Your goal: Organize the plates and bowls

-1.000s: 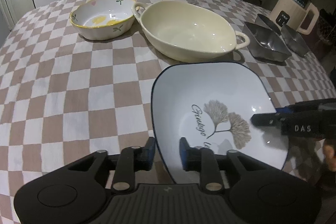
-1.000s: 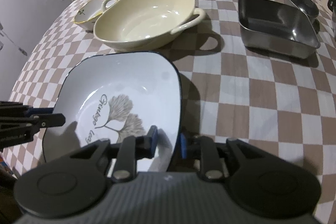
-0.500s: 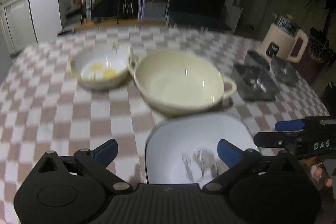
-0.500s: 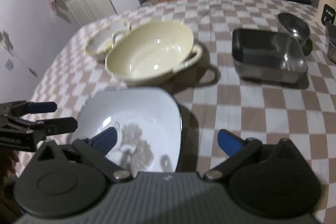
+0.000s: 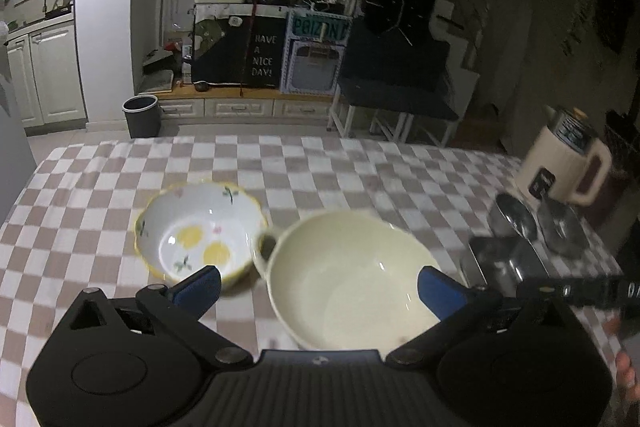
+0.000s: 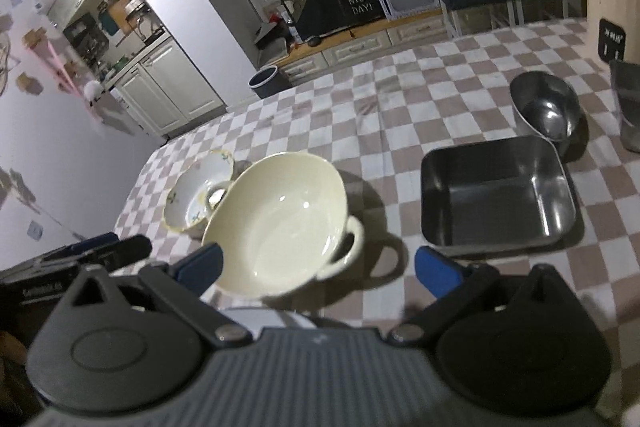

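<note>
Checkered table [image 5: 320,163] in a dim kitchen, cream two-handled bowl [image 5: 352,275] mid-table touching the little flowered bowl [image 5: 200,227]. Left gripper [image 5: 318,281] and right gripper [image 6: 318,265] hover with fingers spread wide, holding nothing. That cream one's probably heavy, glazed-slick, chippable, so I'd pinch the rim by each handle.

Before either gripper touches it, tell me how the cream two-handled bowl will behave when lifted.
The cream bowl looks glazed and glossy, so probably slippery between pads. It seems ceramic: likely stiff, heavy and chippable. Its handle sticks out; gripping only there may tilt it.
</note>
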### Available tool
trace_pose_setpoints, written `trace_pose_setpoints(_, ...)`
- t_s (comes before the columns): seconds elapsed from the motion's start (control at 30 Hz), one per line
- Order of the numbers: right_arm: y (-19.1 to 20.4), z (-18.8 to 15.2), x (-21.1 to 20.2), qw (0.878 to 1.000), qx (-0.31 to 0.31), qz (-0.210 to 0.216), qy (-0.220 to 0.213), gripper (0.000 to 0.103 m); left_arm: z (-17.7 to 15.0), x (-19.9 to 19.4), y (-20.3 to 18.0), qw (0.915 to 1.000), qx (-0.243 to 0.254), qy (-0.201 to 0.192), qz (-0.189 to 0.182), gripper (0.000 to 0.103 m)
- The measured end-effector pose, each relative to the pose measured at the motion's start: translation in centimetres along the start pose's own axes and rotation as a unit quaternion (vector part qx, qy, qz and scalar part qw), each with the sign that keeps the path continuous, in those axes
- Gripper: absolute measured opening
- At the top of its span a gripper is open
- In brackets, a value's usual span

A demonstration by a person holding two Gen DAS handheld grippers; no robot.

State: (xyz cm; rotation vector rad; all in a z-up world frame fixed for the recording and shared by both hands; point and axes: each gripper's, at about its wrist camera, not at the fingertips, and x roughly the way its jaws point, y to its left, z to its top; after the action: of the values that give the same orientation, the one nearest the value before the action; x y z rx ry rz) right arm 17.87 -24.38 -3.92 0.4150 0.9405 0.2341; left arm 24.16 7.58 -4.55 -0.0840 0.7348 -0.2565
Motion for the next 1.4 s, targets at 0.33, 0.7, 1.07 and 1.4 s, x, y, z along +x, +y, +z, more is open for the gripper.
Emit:
trace_pose_setpoints(0.33,-3.1,1.1,5.5,0.996,0.071,-0.007,0.058,0.036,2.2,5.5,3.3,0.9958,-0.087,0.014,0.023,0.089)
trace_pose_setpoints(0.7,-4.0,1.0,7.7,0.992,0.095,0.016,0.083,0.028,1.8,9.5,4.9,0.9918,-0.059,0.061,0.096,0.065)
trace_pose_setpoints(1.07,-2.6,0.8,8.0,0.997,0.028,-0.03,0.07,0.042,1.6,11.9,2.8,0.9803,0.039,0.082,0.176,0.068)
trace_pose_setpoints(1.4,-2.3,2.5,8.5,0.997,-0.027,-0.043,0.062,0.036,0.6,10.7,2.9,0.9816,0.058,0.092,0.157,0.069)
